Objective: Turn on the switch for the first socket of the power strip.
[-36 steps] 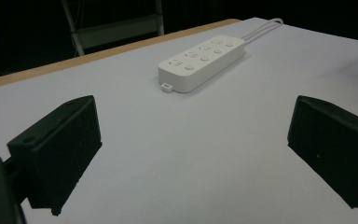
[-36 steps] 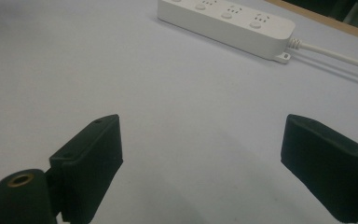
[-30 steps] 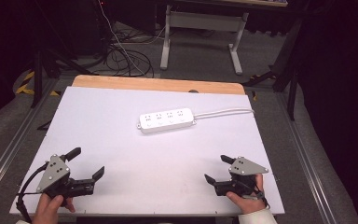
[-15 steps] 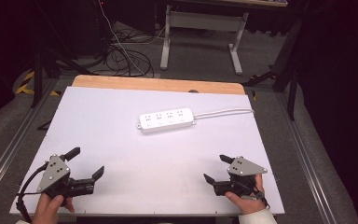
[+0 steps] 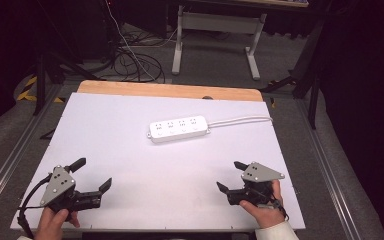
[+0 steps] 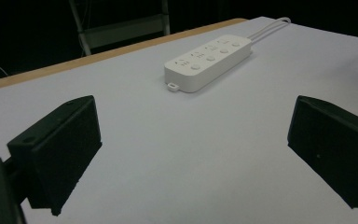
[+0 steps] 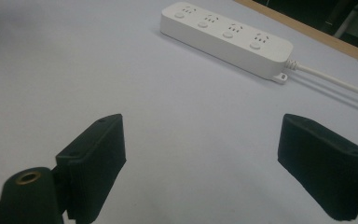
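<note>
Since the earlier high-view frames almost nothing has moved: both grippers sit at the near edge of the table as they did a second ago, with perhaps a slight settling of the right one, though the shift is too small to be sure of. By my reading, the work on the power strip has not begun and both tools are waiting at a start pose.

In the high view, the left gripper (image 5: 91, 173) rests near the near-left corner of the white table (image 5: 130, 130), its jaws spread wide with nothing between them. The right gripper (image 5: 231, 176) sits near the near-right corner, likewise spread and holding nothing. The power strip (image 5: 179, 129) lies flat toward the middle of the far half, well apart from both and roughly between them, its cord (image 5: 240, 120) running off to the right edge.

In the left gripper view, the jaws stand far apart over bare table, and the power strip (image 6: 209, 60) lies ahead and slightly right, its loop end nearest.

In the right gripper view, the jaws are again wide and empty; the power strip (image 7: 226, 36) lies ahead, its cord (image 7: 331, 79) leaving at the right.
</note>
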`<state>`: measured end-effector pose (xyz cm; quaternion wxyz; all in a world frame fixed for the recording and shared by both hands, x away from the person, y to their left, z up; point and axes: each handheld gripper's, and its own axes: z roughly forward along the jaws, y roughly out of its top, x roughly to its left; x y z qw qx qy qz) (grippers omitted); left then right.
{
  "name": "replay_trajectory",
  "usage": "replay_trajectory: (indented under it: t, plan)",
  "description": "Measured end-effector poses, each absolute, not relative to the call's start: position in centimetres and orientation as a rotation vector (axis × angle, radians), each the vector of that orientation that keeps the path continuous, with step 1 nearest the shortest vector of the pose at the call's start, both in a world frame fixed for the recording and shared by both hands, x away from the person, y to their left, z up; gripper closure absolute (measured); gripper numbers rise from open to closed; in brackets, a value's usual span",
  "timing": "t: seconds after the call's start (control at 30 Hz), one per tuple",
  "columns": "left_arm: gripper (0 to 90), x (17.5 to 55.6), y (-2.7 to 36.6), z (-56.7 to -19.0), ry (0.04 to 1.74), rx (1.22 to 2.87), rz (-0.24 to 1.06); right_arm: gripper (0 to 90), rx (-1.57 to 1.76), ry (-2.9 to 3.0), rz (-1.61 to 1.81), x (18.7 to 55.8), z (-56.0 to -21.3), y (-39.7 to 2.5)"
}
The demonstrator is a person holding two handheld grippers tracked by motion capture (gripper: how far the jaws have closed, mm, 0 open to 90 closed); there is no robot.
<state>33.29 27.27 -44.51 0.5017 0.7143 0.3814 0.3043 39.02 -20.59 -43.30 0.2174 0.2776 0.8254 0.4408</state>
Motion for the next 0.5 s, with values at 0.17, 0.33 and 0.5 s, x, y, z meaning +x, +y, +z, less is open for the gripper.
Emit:
replay_trajectory:
  t: [0.17,0.33,0.5]
  plan:
    - [3.1,33.3,27.3,-44.5,0.922,1.728,0.738,15.3,0.759,2.301,1.244,39.7,-42.4,-20.4]
    - [3.2,33.3,27.3,-44.5,0.926,1.726,0.736,15.3,0.744,2.32,1.244,40.3,-41.5,-19.8]
    - [3.2,33.3,27.3,-44.5,0.925,1.726,0.736,15.3,0.735,2.328,1.237,41.0,-40.5,-19.5]
